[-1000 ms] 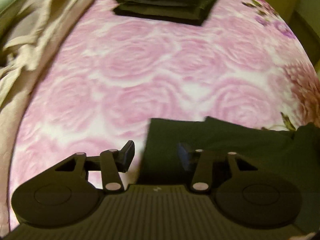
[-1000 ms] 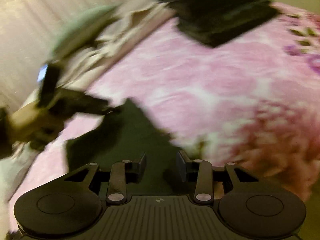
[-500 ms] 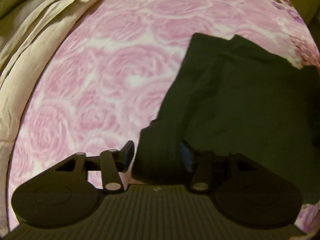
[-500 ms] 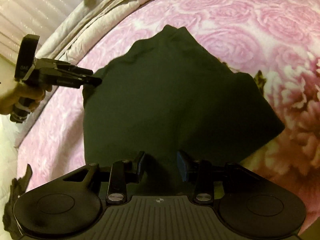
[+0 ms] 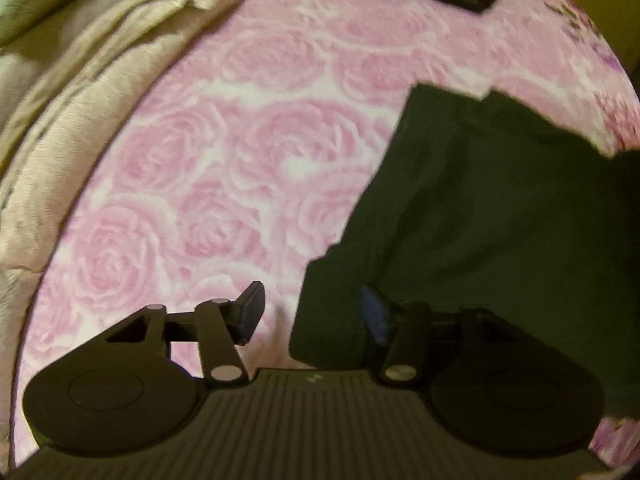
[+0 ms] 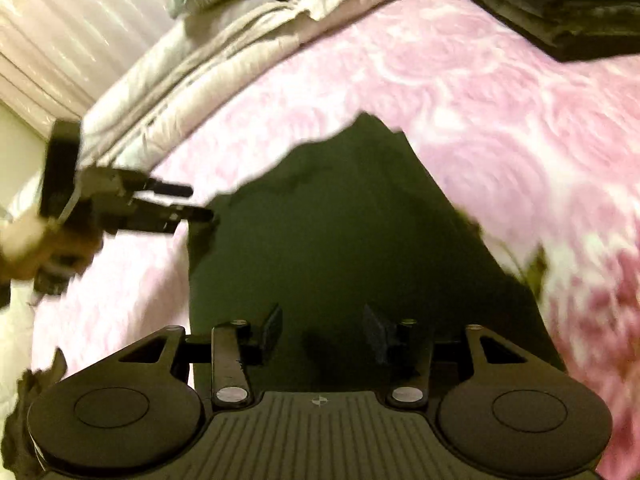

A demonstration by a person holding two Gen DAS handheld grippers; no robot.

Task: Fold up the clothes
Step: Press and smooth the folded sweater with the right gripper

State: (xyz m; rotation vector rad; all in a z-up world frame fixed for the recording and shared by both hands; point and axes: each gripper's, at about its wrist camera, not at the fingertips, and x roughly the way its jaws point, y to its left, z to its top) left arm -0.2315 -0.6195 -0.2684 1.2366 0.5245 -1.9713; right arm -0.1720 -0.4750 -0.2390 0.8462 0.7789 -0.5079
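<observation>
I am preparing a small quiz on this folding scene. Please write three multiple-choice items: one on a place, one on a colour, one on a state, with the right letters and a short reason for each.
1. Where does the stack of folded dark clothes lie?
A. at the far side of the bed cover
B. between the right gripper's fingers
C. on the beige quilt

2. What colour is the bed cover?
A. plain blue
B. pink with a rose pattern
C. striped grey

3. How is the left gripper?
A. shut on the quilt
B. out of view
C. open, at the edge of the dark garment

Answers:
1 A: the stack sits far off, at the top of both views.
2 B: pink roses cover it.
3 C: a wide gap shows between its fingers.
</observation>
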